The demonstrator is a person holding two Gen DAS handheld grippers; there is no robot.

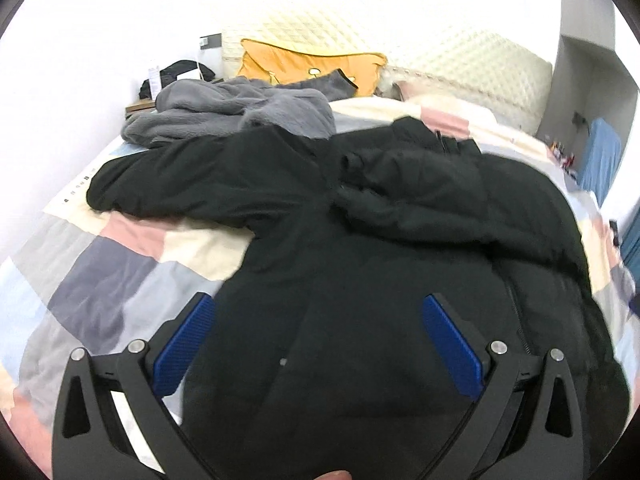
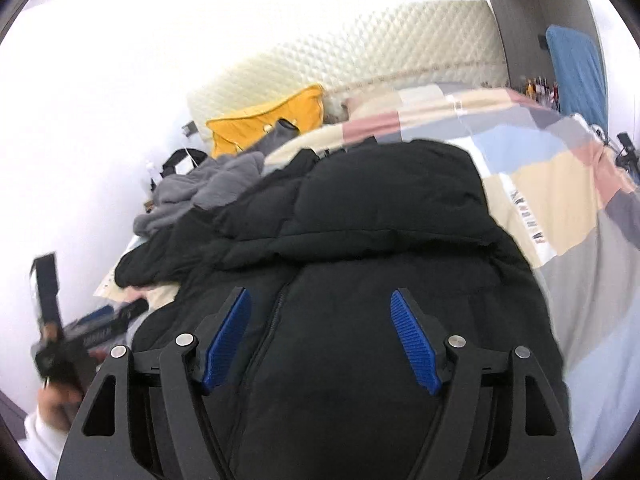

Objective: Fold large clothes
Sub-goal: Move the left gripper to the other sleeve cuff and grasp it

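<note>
Half of black jacket (image 1: 360, 260) out-of-frame, blurry.

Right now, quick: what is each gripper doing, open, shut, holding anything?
Left gripper: open above the black jacket, holding nothing.
Right gripper: open above the same jacket, nothing between its pads.

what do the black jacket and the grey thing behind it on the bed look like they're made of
Black jacket: likely a smooth matte synthetic shell over padding, judging by its puffy stitched channels and zipper.
Grey garment: looks like soft fleece or plush, with a fuzzy, napped surface and thick rounded folds. Neither fabric can be confirmed by look alone.
</note>
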